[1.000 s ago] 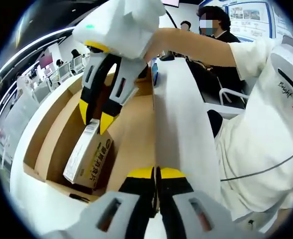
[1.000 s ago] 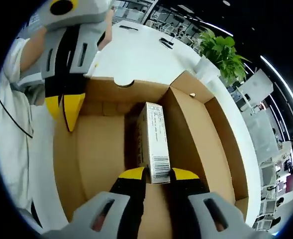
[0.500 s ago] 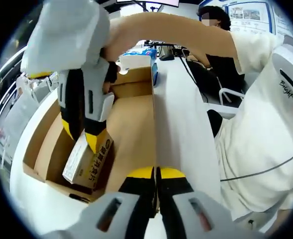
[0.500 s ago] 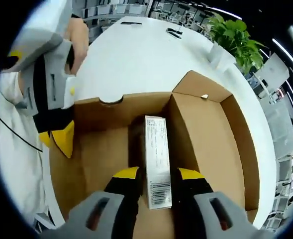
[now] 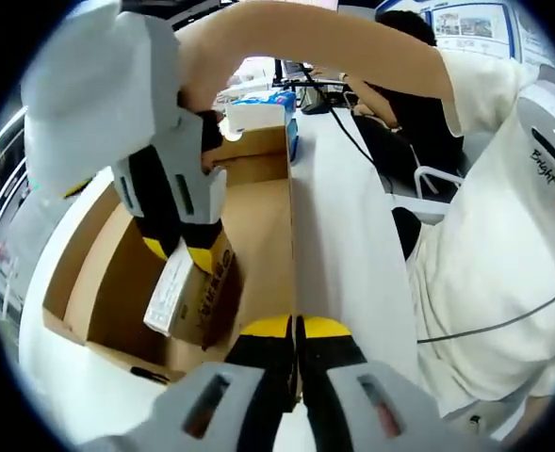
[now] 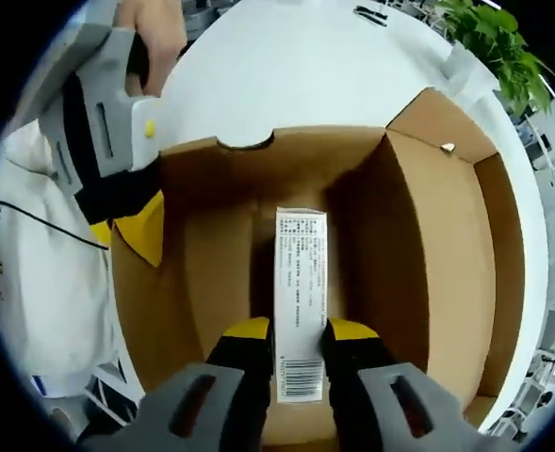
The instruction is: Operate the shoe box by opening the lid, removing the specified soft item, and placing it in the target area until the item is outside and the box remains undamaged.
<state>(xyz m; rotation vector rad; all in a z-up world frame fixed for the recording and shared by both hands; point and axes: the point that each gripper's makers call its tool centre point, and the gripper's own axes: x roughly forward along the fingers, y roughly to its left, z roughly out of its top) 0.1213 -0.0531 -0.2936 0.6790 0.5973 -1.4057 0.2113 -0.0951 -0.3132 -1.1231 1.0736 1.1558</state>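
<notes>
Inside the open brown cardboard shoe box (image 6: pixel 428 245) | our right gripper (image 6: pixel 297 331) clamps the small white-labelled carton (image 6: pixel 300 282), lifted | left gripper (image 5: pixel 294 327) pinched on the box's upright lid (image 5: pixel 338 254) | we'd raise straight, clear of the walls.

Left tongs (image 5: pixel 295 331) closed; right tongs (image 6: pixel 294 331) clamped, arm extended.
</notes>
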